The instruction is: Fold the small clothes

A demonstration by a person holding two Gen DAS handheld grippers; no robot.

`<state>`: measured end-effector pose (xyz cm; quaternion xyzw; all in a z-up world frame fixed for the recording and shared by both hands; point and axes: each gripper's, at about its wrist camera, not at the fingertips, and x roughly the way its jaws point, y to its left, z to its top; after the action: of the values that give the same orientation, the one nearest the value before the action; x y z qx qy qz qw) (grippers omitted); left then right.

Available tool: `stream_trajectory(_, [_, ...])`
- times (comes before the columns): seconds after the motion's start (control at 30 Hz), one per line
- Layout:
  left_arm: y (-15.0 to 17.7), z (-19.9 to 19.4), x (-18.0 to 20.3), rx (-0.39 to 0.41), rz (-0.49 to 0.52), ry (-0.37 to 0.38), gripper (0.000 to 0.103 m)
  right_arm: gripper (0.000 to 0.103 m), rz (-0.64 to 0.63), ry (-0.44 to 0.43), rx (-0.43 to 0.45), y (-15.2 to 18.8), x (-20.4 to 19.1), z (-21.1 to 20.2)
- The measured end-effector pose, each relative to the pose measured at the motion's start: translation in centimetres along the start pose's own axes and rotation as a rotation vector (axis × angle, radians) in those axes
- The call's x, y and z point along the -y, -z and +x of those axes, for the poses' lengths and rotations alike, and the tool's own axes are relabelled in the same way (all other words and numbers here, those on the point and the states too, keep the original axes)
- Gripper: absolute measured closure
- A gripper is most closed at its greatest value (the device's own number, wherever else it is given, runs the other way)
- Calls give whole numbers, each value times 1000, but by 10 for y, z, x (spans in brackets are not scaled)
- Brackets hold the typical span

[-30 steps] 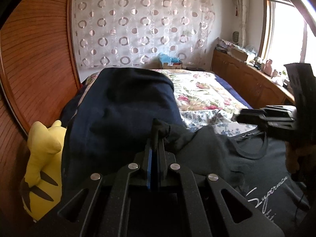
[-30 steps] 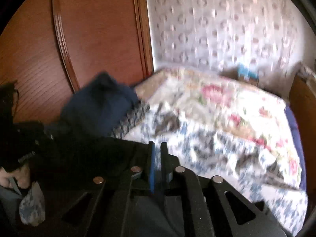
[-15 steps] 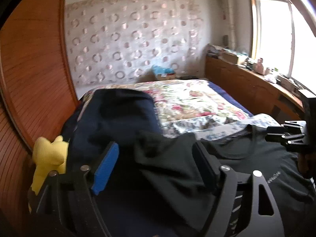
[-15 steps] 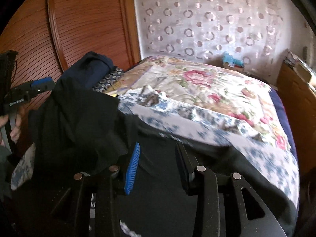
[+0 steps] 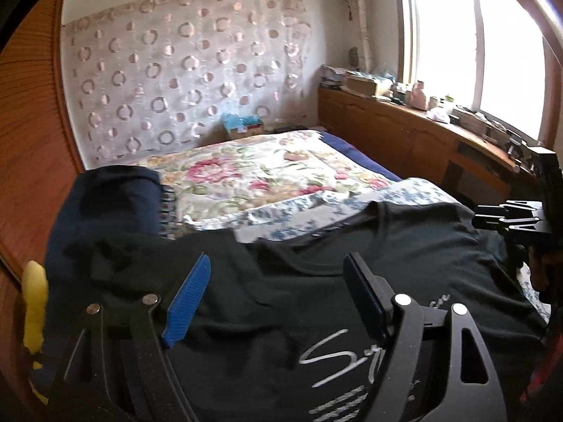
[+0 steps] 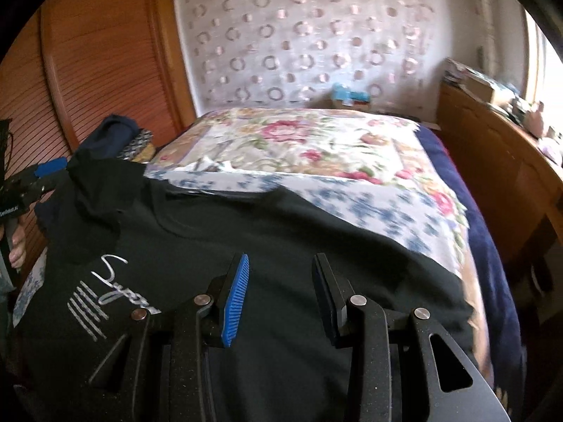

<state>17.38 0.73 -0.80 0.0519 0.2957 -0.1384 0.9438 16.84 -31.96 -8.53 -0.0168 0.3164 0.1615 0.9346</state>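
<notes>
Black T-shirt [image 5: 288,302] flat on bed [image 5: 267,172], beneath both open jaws

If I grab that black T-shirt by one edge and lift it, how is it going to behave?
The black T-shirt will probably hang limp: it lies rumpled, one sleeve flopped over its front. It looks thin, so likely light. Pushing it would probably bunch it up on the bedspread rather than slide it flat.

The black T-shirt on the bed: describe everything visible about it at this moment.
The black T-shirt lies spread front-up on the bed's blue-flowered sheet, collar toward the far wall. It looks like soft knit, with white script and stripes printed on the chest. One sleeve is rumpled and folded over near the navy bundle. Neither open gripper grips it.
</notes>
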Motion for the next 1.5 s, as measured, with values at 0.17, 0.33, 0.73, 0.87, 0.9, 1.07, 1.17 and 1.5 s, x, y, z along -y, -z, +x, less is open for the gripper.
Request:
stream_trajectory(0.17, [3,11,21,-28,18,33,24,64,48,77,1,17,11,-22])
stream_trajectory(0.33, [12,27,38,-71,23,75,24,59,91,127,-20,28,4,-37])
stream_trajectory(0.73, [36,66,63,-226,50,136,24,54,196,235,-80,40,1,-73])
stream_trajectory(0.87, [40,72,69,-260,65,146,24,54,217,242,-98,35,-1,-72])
stream_trajectory(0.9, [41,74,70,-267,68,147,24,54,221,242,-103,34,-4,-72])
stream_trajectory(1.07, [47,77,75,-296,87,147,24,54,244,229,-105,32,-7,-77])
stream_trajectory(1.17, [47,78,77,-302,99,148,20,54,247,232,-95,33,-7,-86])
stream_trajectory(1.5, [49,83,85,-330,143,183,0,54,264,228,-88,51,11,-95])
